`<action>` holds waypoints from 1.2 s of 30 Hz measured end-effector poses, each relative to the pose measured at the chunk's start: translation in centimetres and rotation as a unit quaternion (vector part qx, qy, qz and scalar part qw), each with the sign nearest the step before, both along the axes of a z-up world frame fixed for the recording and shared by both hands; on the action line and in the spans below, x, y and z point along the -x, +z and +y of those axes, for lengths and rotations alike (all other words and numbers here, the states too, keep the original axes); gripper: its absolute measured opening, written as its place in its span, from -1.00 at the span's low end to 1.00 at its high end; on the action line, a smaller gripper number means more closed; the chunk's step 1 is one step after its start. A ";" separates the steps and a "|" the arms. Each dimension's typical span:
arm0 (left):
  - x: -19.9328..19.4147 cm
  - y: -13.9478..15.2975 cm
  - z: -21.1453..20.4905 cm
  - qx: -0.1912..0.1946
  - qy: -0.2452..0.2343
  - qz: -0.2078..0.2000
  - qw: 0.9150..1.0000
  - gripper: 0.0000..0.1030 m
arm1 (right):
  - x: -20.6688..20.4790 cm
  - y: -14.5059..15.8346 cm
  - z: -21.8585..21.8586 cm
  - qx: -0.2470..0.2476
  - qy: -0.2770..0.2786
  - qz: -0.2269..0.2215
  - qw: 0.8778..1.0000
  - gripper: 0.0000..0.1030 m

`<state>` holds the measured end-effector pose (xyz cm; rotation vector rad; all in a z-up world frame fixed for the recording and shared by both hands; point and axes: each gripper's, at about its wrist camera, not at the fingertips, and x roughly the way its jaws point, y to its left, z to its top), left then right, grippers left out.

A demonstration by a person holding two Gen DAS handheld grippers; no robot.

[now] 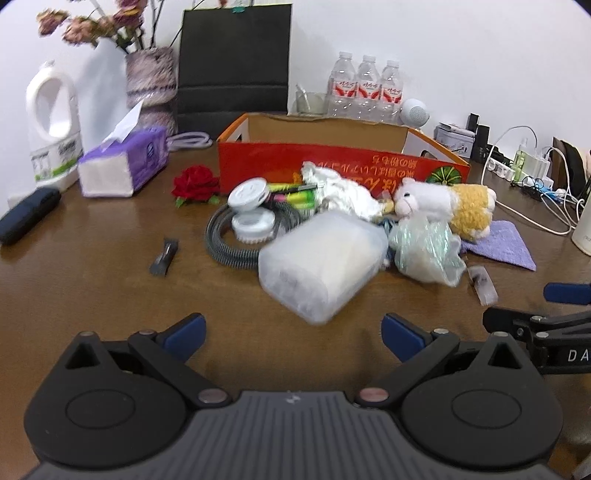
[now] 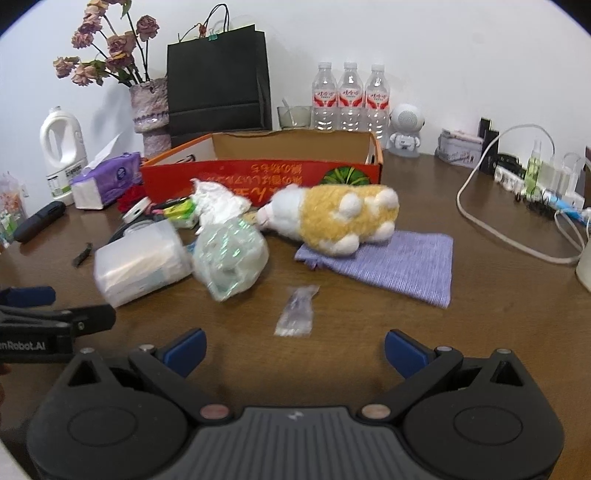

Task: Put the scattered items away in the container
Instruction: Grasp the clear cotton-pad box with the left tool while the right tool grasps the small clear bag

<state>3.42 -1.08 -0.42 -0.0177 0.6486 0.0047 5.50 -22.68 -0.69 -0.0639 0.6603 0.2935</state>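
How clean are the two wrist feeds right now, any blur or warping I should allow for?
Left wrist view: motion blur smears the translucent plastic container and the flowers at the edge; the left gripper stays sharp. Right wrist view: sharper overall, the plush toy is crisp, the same container soft. Both views: fisheye bending with dark corners, even soft light.

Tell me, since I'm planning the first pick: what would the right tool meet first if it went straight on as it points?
Probably the small clear plastic packet lying on the table, straight ahead of the open right tool. Beyond it lie the purple cloth and plush toy, though depth is uncertain.
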 end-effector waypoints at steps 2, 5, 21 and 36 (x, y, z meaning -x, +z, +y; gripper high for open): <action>-1.3 0.0 -0.3 -0.015 -0.006 -0.004 1.000 1.00 | -1.0 -0.1 0.2 0.007 0.001 -0.003 1.000 1.00; -3.1 -0.4 -0.9 -0.039 -0.013 -0.002 0.999 1.00 | -2.4 -0.6 0.4 0.016 0.001 -0.002 1.000 0.90; -5.4 -1.4 -1.6 -0.029 -0.070 -0.010 0.997 0.47 | -3.3 -1.1 0.1 -0.002 0.020 -0.001 1.000 -0.64; -1.9 1.0 0.2 0.047 -0.065 -0.062 0.995 0.30 | -1.7 0.0 -0.1 -0.029 0.028 -0.022 0.999 -0.65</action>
